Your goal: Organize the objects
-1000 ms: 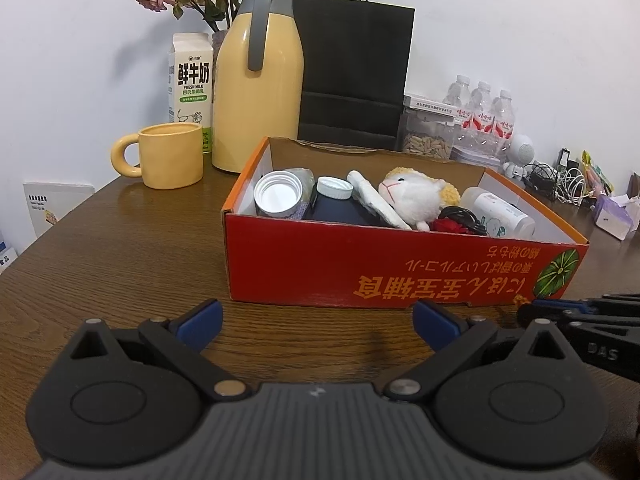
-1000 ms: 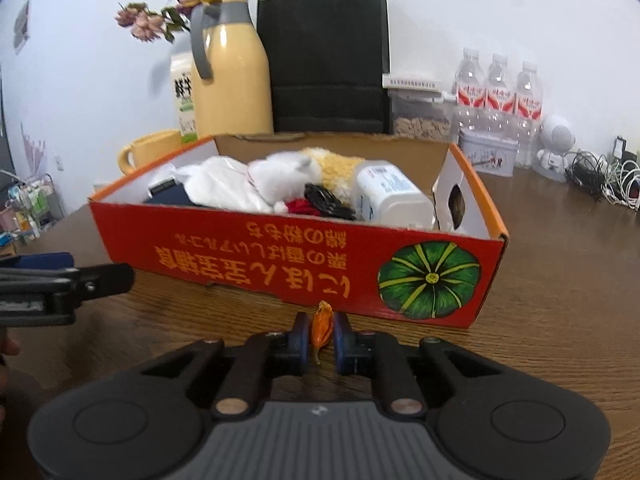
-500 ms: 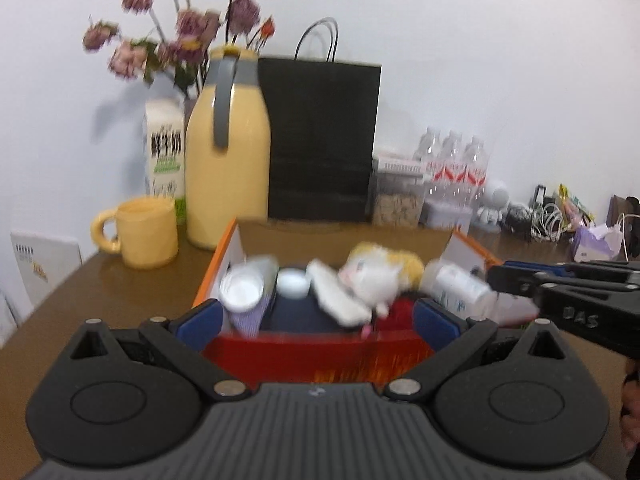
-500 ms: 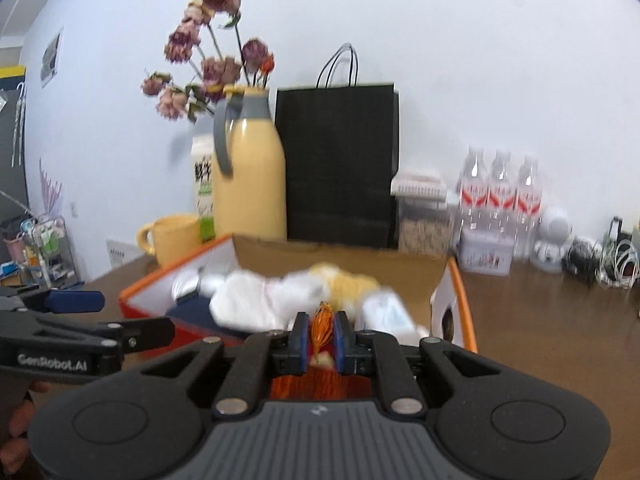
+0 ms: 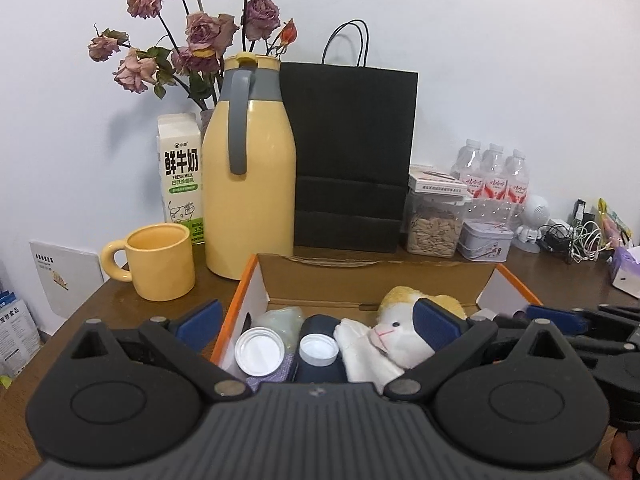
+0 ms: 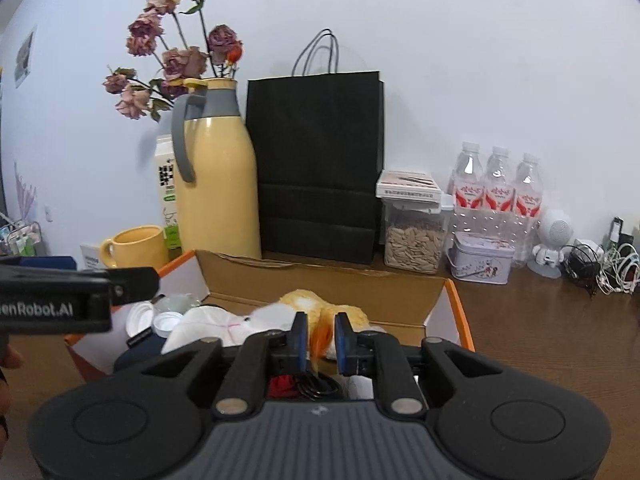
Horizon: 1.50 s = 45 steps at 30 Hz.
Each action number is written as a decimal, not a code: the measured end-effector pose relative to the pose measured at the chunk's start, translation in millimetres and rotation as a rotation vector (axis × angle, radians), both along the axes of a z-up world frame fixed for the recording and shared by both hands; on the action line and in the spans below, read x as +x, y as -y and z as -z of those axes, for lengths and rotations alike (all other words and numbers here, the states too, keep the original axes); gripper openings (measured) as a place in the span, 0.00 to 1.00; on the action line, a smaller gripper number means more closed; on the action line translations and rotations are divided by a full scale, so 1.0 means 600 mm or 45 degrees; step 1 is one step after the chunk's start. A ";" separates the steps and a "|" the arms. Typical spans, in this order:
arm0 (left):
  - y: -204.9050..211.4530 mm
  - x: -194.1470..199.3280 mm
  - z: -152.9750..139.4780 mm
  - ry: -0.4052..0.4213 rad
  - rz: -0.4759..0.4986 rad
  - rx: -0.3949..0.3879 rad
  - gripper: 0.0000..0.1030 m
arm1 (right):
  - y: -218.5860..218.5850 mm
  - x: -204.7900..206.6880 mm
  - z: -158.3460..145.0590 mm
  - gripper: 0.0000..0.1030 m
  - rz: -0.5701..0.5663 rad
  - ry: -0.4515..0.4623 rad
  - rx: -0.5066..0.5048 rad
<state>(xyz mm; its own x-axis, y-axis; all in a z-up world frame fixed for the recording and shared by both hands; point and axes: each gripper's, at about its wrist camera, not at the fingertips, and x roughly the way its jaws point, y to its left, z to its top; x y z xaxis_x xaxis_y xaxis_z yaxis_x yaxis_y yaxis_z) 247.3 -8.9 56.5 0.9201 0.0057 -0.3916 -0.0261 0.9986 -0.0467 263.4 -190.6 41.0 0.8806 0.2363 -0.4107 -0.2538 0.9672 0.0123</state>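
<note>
A red and orange cardboard box (image 5: pixel 372 268) (image 6: pixel 320 276) lies below both grippers. In it are a white and yellow plush toy (image 5: pixel 396 328) (image 6: pixel 304 300), a jar with a white lid (image 5: pixel 258 350) and a dark bottle with a white cap (image 5: pixel 319 350). My left gripper (image 5: pixel 316 320) hangs open over the box's left half, nothing between its fingers. My right gripper (image 6: pixel 321 336) is above the box's right half with its jaws opening. A small orange object (image 6: pixel 323 330), blurred, sits loose in the gap, and the pads no longer press on it.
Behind the box stand a yellow jug (image 5: pixel 248 200), a yellow mug (image 5: pixel 160 264), a milk carton (image 5: pixel 180 176), a black paper bag (image 5: pixel 352 160), a seed jar (image 5: pixel 434 224), a tin (image 5: pixel 484 240) and water bottles (image 5: pixel 494 176). Cables (image 5: pixel 576 236) lie at far right.
Both grippers have risen from the table in front of the box to above it. The right jaws, shut on the orange object before, have parted.
</note>
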 end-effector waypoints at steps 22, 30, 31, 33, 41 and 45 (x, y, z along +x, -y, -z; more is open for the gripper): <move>-0.011 -0.107 -0.025 0.120 0.088 -0.001 1.00 | 0.028 -0.092 -0.032 1.00 0.046 0.045 0.028; -0.026 -0.176 -0.007 0.075 0.122 -0.025 1.00 | 0.032 -0.174 -0.025 1.00 0.013 0.032 0.047; -0.028 -0.183 -0.002 0.062 0.121 -0.027 1.00 | 0.032 -0.183 -0.022 1.00 0.014 0.022 0.049; -0.031 -0.195 0.009 0.035 0.120 -0.035 1.00 | 0.032 -0.197 -0.014 1.00 0.012 -0.005 0.053; -0.038 -0.229 0.057 -0.089 0.104 -0.060 1.00 | 0.032 -0.223 0.023 1.00 0.039 -0.130 0.041; -0.045 -0.235 0.075 -0.144 0.076 -0.083 1.00 | 0.035 -0.227 0.033 1.00 0.053 -0.159 0.048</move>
<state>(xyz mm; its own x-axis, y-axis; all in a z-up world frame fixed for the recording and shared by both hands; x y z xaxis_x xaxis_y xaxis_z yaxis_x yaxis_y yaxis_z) 106.1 17.8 11.8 0.8681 -0.0768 -0.4903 0.0247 0.9934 -0.1117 127.4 -211.6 21.2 0.8327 0.2181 -0.5089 -0.2079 0.9751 0.0777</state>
